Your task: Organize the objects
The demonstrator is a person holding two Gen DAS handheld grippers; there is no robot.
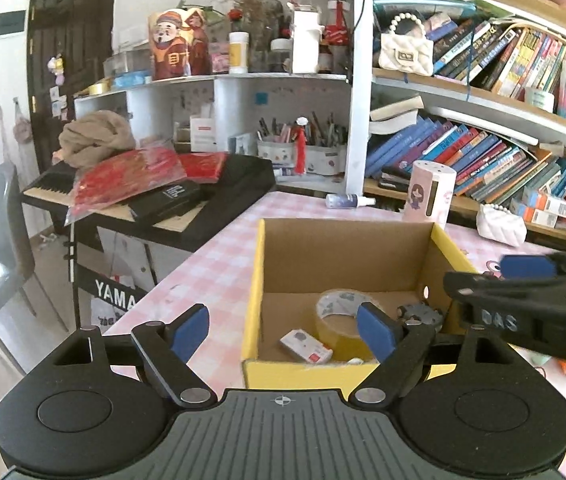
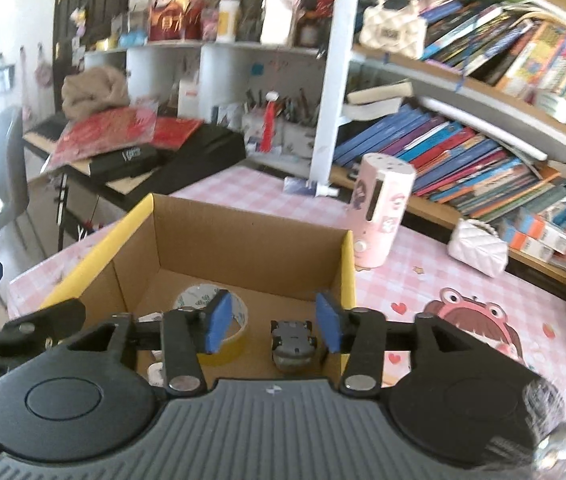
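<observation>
Right gripper (image 2: 271, 322) is hovering over the box (image 2: 243, 236), jaws standing partly open and gripping nothing, the toy car (image 2: 293, 340) lying on the box floor below them. Left gripper (image 1: 283, 330) is holding its jaws wide and empty too, above the box's near wall. Inside, the tape roll (image 1: 339, 316) and a small white packet (image 1: 306, 346) are sitting by the car. Judging by that, 3 things are already stowed. Doing this well means lifting both grippers straight clear of the cardboard walls, then scanning the pink checked desk (image 2: 463, 292) for leftovers.
</observation>
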